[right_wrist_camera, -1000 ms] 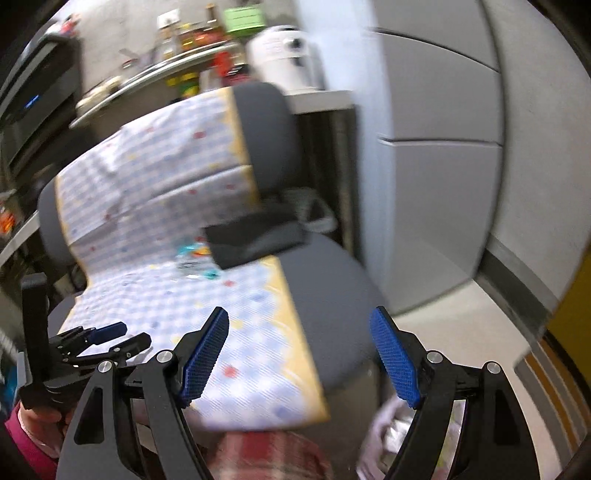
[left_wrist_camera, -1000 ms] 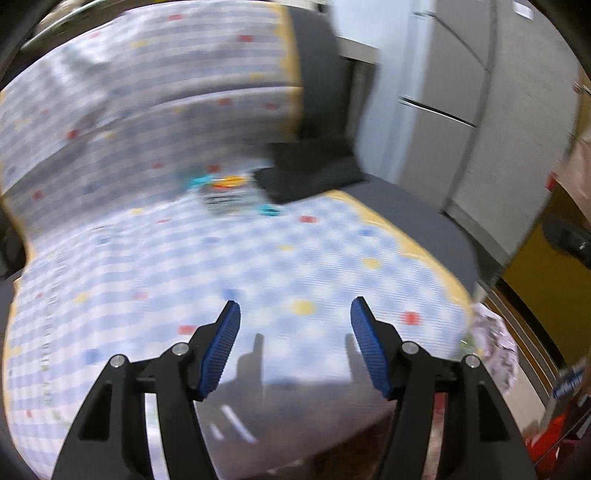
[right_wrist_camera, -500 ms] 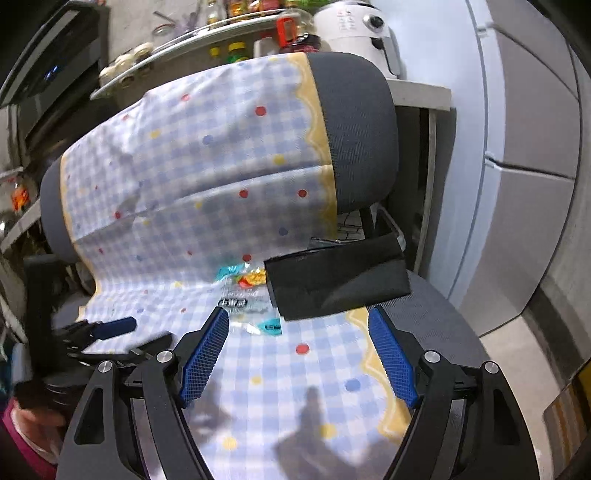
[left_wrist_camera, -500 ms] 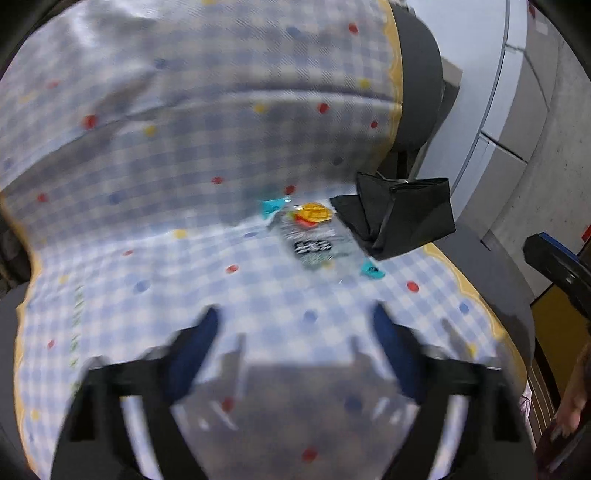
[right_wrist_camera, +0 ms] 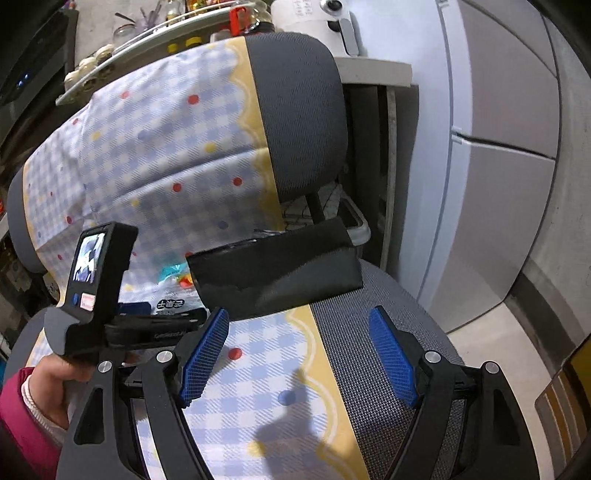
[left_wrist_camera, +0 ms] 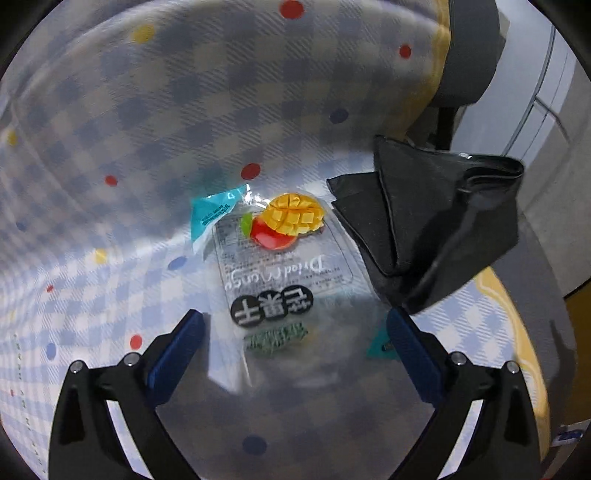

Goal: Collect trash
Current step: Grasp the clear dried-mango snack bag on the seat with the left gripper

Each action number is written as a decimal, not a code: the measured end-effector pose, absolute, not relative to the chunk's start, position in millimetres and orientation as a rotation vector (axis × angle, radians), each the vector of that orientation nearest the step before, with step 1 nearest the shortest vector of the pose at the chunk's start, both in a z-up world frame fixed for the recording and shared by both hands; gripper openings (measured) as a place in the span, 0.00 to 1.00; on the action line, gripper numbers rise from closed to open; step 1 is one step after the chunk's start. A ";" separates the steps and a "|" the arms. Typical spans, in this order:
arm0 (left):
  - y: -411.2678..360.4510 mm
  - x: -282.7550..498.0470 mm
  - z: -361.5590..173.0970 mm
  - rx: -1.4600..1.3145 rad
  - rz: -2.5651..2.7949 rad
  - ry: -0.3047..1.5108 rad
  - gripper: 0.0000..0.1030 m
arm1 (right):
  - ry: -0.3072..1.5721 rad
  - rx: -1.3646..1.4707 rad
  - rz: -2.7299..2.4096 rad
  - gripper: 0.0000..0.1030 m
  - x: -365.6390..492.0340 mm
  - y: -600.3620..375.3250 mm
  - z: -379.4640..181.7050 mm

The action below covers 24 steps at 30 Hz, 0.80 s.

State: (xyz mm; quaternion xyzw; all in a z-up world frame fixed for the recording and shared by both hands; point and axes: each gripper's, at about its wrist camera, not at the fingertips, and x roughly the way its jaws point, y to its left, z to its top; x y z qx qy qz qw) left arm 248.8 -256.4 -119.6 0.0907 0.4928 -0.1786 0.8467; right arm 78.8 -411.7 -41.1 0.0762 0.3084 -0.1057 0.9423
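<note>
A clear dried-mango wrapper [left_wrist_camera: 280, 266] lies on the checked cloth [left_wrist_camera: 110, 122] that covers the chair seat. A torn teal strip [left_wrist_camera: 212, 212] lies at its far left corner, and a small teal scrap [left_wrist_camera: 380, 345] near my right finger. My left gripper [left_wrist_camera: 295, 317] points down just above the wrapper's near end; its jaws are opening, the wrapper lies between them, and the pads do not touch it. A folded black bag [left_wrist_camera: 436, 229] rests to the right. My right gripper [right_wrist_camera: 299, 314] hangs open and empty above the seat, just in front of the black bag [right_wrist_camera: 273, 273].
The grey mesh chair back [right_wrist_camera: 295, 110] rises behind the cloth. Grey cabinets [right_wrist_camera: 498, 184] stand to the right, and a shelf with jars [right_wrist_camera: 147, 26] behind. A hand in a pink sleeve [right_wrist_camera: 48, 384] holds the left tool at the lower left.
My left gripper has moved forward and down to the wrapper, and its jaws have spread wider. The right gripper has come closer to the seat and the black bag, still open.
</note>
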 end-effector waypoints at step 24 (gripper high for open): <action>-133.3 164.7 -54.1 0.026 -0.331 0.815 0.00 | 0.660 0.165 -0.134 0.77 93.8 -384.4 -44.6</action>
